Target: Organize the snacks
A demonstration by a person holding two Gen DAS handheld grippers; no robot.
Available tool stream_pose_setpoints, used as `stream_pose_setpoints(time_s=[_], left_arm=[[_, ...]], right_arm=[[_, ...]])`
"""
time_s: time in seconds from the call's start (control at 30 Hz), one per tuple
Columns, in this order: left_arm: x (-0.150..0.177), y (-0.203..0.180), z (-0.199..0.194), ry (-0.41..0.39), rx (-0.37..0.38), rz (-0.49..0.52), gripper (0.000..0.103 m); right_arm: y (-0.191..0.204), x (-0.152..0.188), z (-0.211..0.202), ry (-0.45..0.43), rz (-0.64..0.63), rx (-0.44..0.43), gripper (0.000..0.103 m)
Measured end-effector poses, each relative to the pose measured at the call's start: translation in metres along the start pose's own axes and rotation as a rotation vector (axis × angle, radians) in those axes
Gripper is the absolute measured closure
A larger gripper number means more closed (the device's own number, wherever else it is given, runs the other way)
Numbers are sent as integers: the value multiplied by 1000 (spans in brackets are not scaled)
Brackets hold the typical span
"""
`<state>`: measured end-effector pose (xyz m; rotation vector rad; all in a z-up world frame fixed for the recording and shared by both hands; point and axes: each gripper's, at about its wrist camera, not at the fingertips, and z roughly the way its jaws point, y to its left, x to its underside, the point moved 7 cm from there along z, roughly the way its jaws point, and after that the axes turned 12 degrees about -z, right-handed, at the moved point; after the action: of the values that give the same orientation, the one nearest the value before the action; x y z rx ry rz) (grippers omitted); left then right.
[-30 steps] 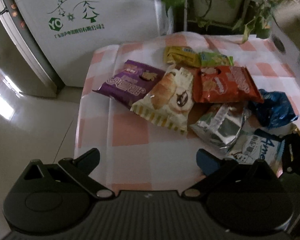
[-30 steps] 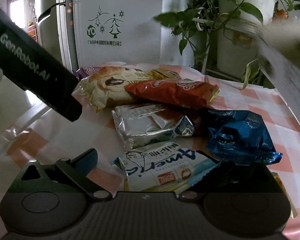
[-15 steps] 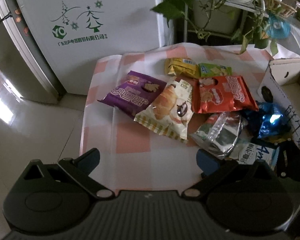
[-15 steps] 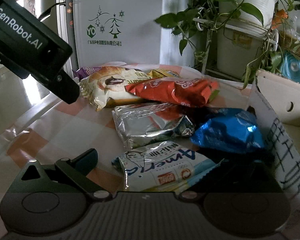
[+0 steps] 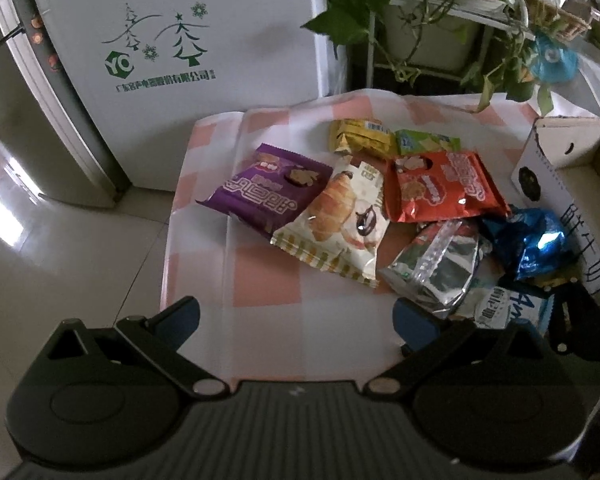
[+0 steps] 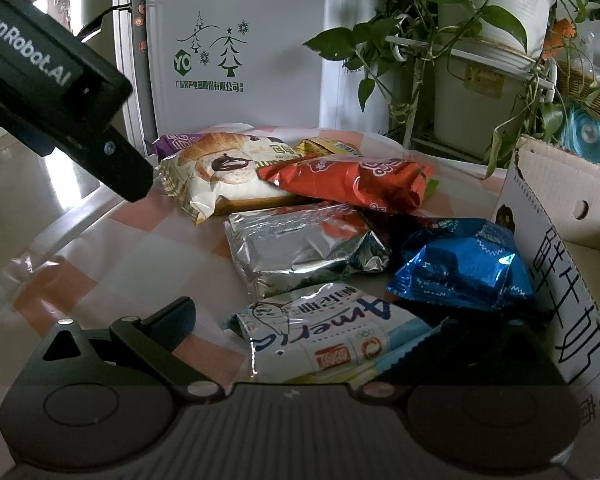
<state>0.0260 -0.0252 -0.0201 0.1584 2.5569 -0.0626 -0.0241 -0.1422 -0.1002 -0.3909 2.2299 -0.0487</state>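
Note:
Several snack packs lie heaped on a pink-checked tablecloth (image 5: 268, 280): a purple pack (image 5: 260, 188), a croissant pack (image 5: 336, 220), a red pack (image 5: 444, 188), a silver pack (image 5: 440, 268) and a blue pack (image 5: 532, 240). My left gripper (image 5: 296, 318) hangs open above the table's near edge, holding nothing. My right gripper (image 6: 332, 328) is open and low over the table. A white-and-blue pack (image 6: 320, 340) lies between its fingers and covers the right one. The blue pack (image 6: 460, 264) rests against an open cardboard box (image 6: 556, 280).
Small yellow (image 5: 360, 136) and green (image 5: 426, 142) packs lie at the back of the heap. A white fridge (image 5: 188, 60) stands behind the table, with potted plants (image 6: 480, 40) to its right. The left gripper's black body (image 6: 60, 92) crosses the right wrist view at upper left.
The cardboard box, a blur at the right a second ago, now stands on the table's right side, with the blue pack pushed against it. My left gripper has risen and drawn back.

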Motion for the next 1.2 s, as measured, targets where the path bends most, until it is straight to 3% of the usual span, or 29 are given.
stream_pose_setpoints(time_s=[0.53, 0.77, 0.9, 1.2], left_arm=[[2, 3, 2, 3, -11, 16, 1], [4, 10, 4, 14, -20, 5, 1], [5, 12, 3, 13, -17, 0, 1], [5, 10, 4, 17, -21, -4, 1]], right_arm=[[0, 0, -1, 3, 0, -1, 0], [17, 3, -19, 86, -101, -135, 0], [16, 9, -41, 33, -155, -106, 0], [-17, 6, -66, -5, -47, 84, 0]])
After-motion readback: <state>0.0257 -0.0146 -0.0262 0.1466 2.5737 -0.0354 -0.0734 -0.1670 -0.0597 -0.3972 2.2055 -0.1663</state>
